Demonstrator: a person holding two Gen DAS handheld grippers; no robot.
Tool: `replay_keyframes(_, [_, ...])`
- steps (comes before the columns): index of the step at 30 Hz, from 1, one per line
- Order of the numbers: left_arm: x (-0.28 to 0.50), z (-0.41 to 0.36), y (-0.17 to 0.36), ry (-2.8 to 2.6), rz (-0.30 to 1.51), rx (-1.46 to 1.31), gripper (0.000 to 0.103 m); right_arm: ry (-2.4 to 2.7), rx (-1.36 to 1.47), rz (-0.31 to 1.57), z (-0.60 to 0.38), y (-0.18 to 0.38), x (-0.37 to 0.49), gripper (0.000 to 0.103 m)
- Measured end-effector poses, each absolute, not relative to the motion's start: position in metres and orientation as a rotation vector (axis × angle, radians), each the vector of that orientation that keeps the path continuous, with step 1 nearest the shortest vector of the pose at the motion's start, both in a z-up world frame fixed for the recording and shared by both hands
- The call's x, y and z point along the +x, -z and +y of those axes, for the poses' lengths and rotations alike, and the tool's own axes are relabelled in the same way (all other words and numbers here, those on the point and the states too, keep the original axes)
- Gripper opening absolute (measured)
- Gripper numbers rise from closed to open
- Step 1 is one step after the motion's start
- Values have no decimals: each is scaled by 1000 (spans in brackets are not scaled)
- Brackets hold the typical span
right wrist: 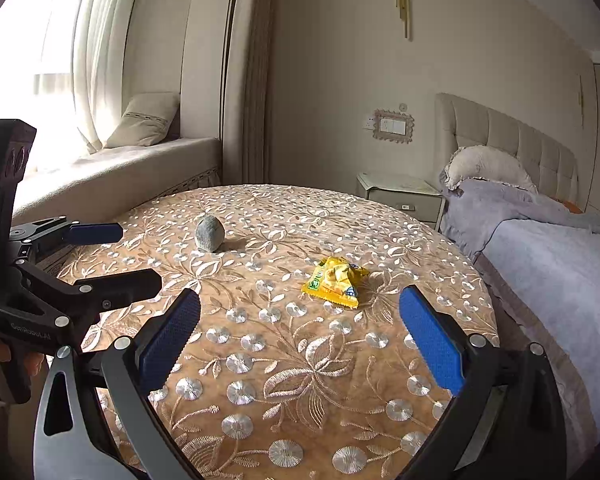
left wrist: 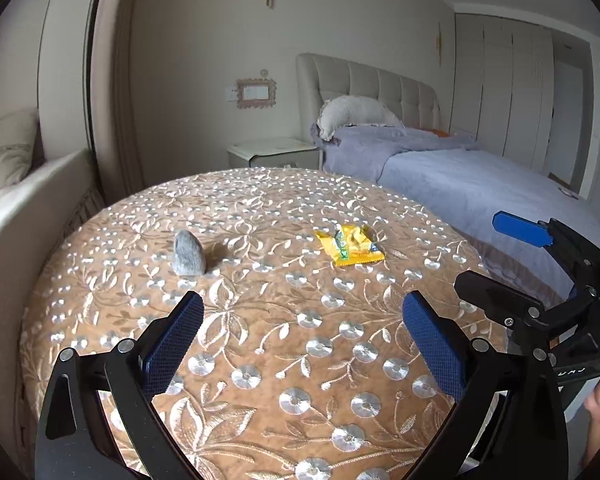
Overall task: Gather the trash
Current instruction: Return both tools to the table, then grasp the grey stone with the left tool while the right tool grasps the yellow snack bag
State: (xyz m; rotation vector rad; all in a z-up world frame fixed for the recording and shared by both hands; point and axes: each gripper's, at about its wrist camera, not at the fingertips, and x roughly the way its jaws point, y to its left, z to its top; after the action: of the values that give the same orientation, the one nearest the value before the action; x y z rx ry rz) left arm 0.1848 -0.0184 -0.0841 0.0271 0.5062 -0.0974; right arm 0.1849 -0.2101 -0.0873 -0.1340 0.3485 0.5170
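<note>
yellow wrapper (right wrist: 335, 282) and grey wad (right wrist: 209, 233) lie apart on the embroidered tablecloth (right wrist: 284, 380).

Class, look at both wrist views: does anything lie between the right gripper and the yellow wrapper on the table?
Nothing visible does. The right gripper is open over bare embroidered tablecloth, with the yellow wrapper just ahead. The grey lump sits off to the left, outside that path.

round table under a tan cloth embroidered with silver flowers (right wrist: 300, 360) filling 6 o'clock | bed with lavender blanket (right wrist: 560, 256) lying at 3 o'clock | cream nightstand (right wrist: 400, 196) standing at 1 o'clock | beige cushion (right wrist: 144, 120) leaning at 10 o'clock on window seat (right wrist: 120, 176)
</note>
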Motion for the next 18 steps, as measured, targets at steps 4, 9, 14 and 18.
replay_keyframes(4, [196,4,80,61,502,31,98,-555,-140,341,-186,81,203,99])
replay_keyframes(9, [219,29,82,33,517,42,98,-587,-158,350,-158,79,229,99])
replay_keyframes(14, [247,50,90,7,548,50,98,-608,-158,381,-135,83,262,99])
replay_keyframes(18, [268,65,96,6,570,25,98,-607,-150,410,-121,88,287,99])
